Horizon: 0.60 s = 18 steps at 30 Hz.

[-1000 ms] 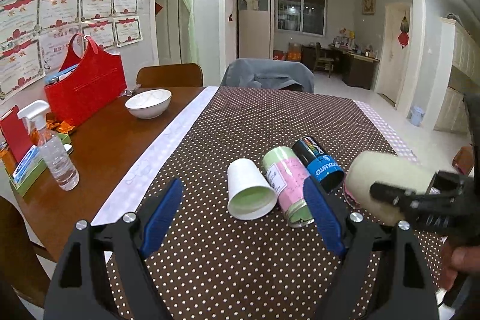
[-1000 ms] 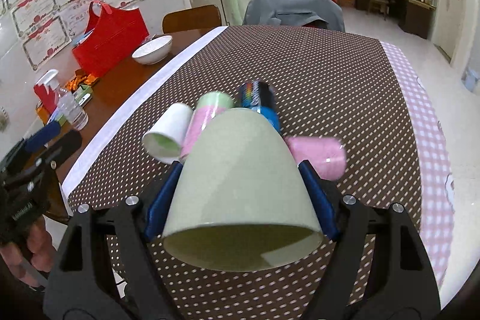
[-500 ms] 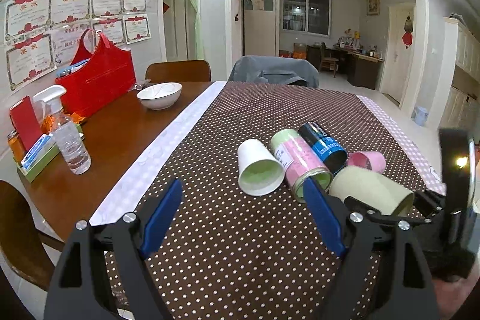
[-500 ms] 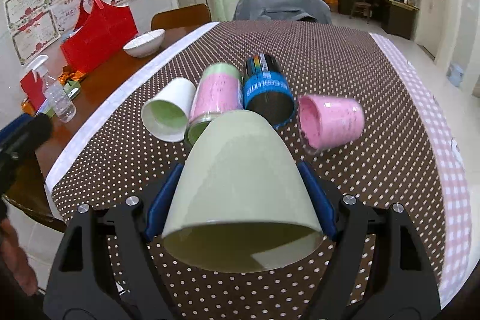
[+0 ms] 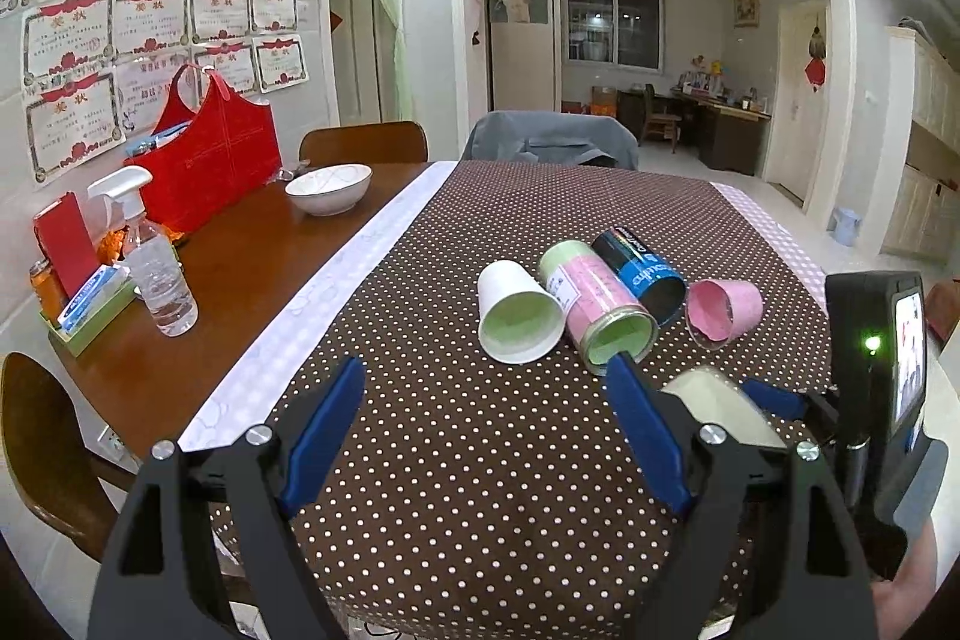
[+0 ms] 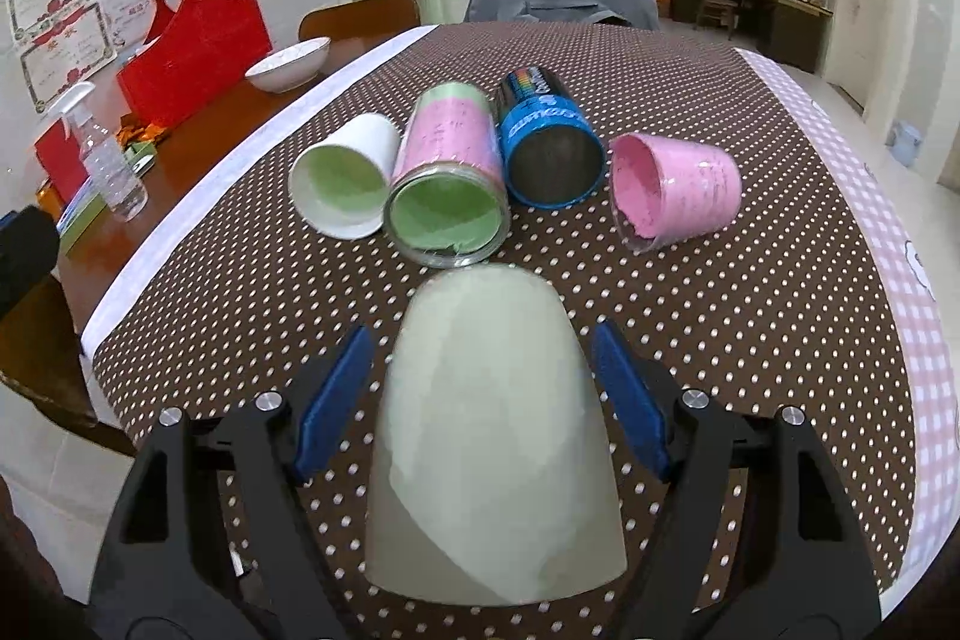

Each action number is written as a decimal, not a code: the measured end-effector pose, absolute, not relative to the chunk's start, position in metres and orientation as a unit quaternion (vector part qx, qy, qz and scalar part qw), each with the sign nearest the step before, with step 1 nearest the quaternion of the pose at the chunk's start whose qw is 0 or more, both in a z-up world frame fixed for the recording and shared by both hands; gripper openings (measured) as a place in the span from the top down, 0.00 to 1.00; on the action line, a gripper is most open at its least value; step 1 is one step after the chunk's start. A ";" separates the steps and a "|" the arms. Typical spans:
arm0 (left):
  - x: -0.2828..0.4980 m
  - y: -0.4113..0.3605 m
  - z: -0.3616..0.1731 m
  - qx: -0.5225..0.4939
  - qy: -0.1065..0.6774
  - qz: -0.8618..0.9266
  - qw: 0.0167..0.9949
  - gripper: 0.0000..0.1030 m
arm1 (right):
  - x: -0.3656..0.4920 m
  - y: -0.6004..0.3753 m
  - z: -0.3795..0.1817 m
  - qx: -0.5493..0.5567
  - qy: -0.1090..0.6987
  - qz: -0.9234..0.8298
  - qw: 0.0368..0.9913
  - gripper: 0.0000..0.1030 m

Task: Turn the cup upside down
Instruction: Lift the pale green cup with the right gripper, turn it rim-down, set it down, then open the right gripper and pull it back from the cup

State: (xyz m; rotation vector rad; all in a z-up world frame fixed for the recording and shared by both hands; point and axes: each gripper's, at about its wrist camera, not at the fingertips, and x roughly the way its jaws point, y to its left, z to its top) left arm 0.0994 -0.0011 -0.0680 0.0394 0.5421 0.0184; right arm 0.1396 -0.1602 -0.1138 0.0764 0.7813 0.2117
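Observation:
A pale green cup (image 6: pixel 492 436) stands mouth-down on the dotted tablecloth (image 6: pixel 750 316), between the blue pads of my right gripper (image 6: pixel 483 376). The pads stand a little apart from its sides, so the gripper is open. The cup also shows in the left wrist view (image 5: pixel 717 409), partly behind my left finger. My left gripper (image 5: pixel 492 418) is open and empty above the cloth's near part. Behind the cup lie several others on their sides: white (image 6: pixel 345 181), pink-and-green (image 6: pixel 450 178), blue-and-black (image 6: pixel 549 142) and pink (image 6: pixel 675 190).
A white bowl (image 5: pixel 328 187), a red bag (image 5: pixel 207 163) and a spray bottle (image 5: pixel 153 268) stand on the bare wood at the left. Chairs (image 5: pixel 363 145) stand at the far side. The table's near edge is just below both grippers.
My right gripper lowered the green cup onto the cloth near the front edge, mouth down, and its pads opened off the cup. The left gripper stayed open and shifted a little.

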 end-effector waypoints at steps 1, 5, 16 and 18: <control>0.098 -0.002 -0.067 0.021 0.267 0.009 0.963 0.21 | 0.137 -0.161 -0.113 0.043 0.381 0.106 0.917 0.22; 0.090 -0.004 -0.064 0.021 0.262 0.008 0.965 0.21 | 0.131 -0.170 -0.107 0.074 0.379 0.113 0.915 0.07; 0.073 -0.009 -0.051 0.018 0.248 -0.002 0.969 0.21 | 0.107 -0.201 -0.081 0.112 0.355 0.096 0.923 0.06; 0.071 -0.009 -0.049 0.018 0.246 -0.003 0.969 0.21 | 0.104 -0.201 -0.076 0.111 0.347 0.092 0.927 0.06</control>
